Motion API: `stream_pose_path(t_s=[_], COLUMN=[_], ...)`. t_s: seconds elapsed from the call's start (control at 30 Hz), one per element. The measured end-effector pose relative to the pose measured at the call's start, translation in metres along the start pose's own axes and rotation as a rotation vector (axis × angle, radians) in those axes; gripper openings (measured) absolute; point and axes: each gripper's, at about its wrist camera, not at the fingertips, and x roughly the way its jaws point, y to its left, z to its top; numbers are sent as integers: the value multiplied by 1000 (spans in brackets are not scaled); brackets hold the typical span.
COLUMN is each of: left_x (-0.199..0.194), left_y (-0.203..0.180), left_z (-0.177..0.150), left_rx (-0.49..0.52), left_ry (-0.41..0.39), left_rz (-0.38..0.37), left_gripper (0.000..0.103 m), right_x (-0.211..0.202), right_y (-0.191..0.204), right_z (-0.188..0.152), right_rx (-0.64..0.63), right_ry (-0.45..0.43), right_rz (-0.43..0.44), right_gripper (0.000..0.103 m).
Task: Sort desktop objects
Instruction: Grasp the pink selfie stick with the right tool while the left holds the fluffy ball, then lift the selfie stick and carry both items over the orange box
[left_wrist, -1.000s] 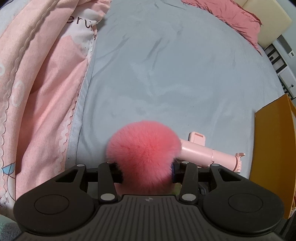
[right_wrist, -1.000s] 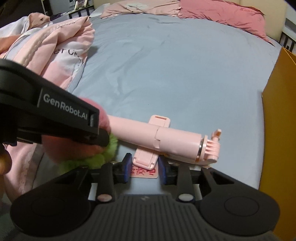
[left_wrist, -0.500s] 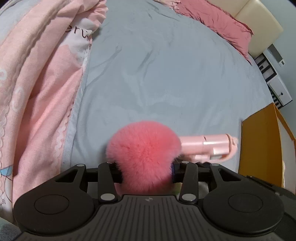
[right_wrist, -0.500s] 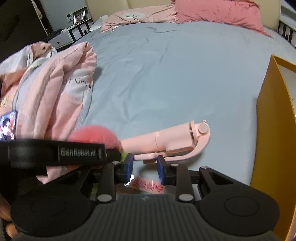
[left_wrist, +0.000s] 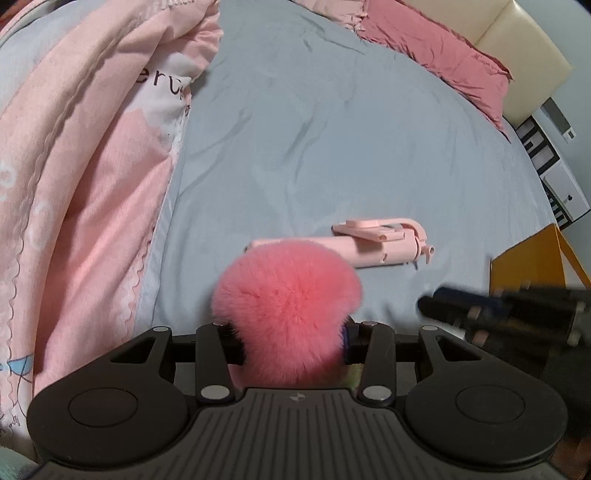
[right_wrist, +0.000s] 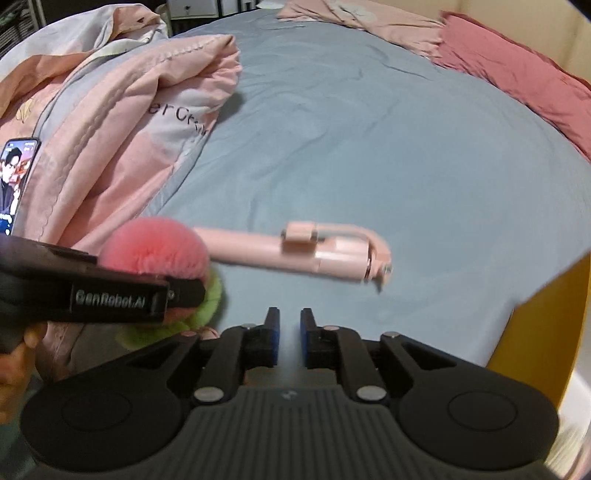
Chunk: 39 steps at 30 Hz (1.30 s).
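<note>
A fluffy pink pompom (left_wrist: 288, 302) with a green fluffy part (right_wrist: 207, 306) under it sits between the jaws of my left gripper (left_wrist: 291, 339), which is shut on it. In the right wrist view the same pompom (right_wrist: 155, 251) and left gripper (right_wrist: 184, 291) are at the left. A pink selfie stick (right_wrist: 295, 251) lies on the blue sheet, apart from both grippers; it also shows past the pompom as the selfie stick (left_wrist: 376, 251). My right gripper (right_wrist: 289, 325) hangs above the sheet, short of the stick; its jaws are opening with a narrow gap and nothing between them.
A yellow box (right_wrist: 546, 332) stands at the right; its wall is the yellow box (left_wrist: 524, 266) in the left wrist view. A bunched pink quilt (left_wrist: 92, 166) fills the left, with a lit phone (right_wrist: 14, 181) on it. Dark pink pillows (left_wrist: 443, 55) lie at the far end.
My right gripper closed on the selfie stick's clamp, raised it, then let go; the stick now lies on the sheet ahead of it. The right gripper rose. The left kept the pompom.
</note>
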Motion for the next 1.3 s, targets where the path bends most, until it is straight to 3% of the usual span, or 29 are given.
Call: stream_pose_path(t_s=[0.1,0.17,0.2,0.5,0.6,0.77,1.0,1.3], left_x=[1,2,3,6,6,5,4,4], left_y=[3,3,3,7,9,10,12,10], left_z=[2,3,3,4,4,5,4,0], left_rx=[-5,-4,-1,4,0,-3,-8,20], left_ry=[-4,-3,-2,9,11,13,26,44], left_rz=[7,8,6,-15,-27,-51,-58,-58], left_gripper=[48,48,48,48,48,48,48,48], right_x=[1,6,11,58,61,59,71,58], right_y=[-8,-12,-12,-7,-9,-4,14,20], right_z=[22,36,42,71,73,69,53,41], right_rx=[-18,-51,-76,-463,-564,-643,-738,-827], right_ry=[-31,-55,-55,71,118,252,322,363], right_rz=[-25,-30,-31,-13,31,165,199,222], right_gripper=[16,37,38,39,39,40,50,50])
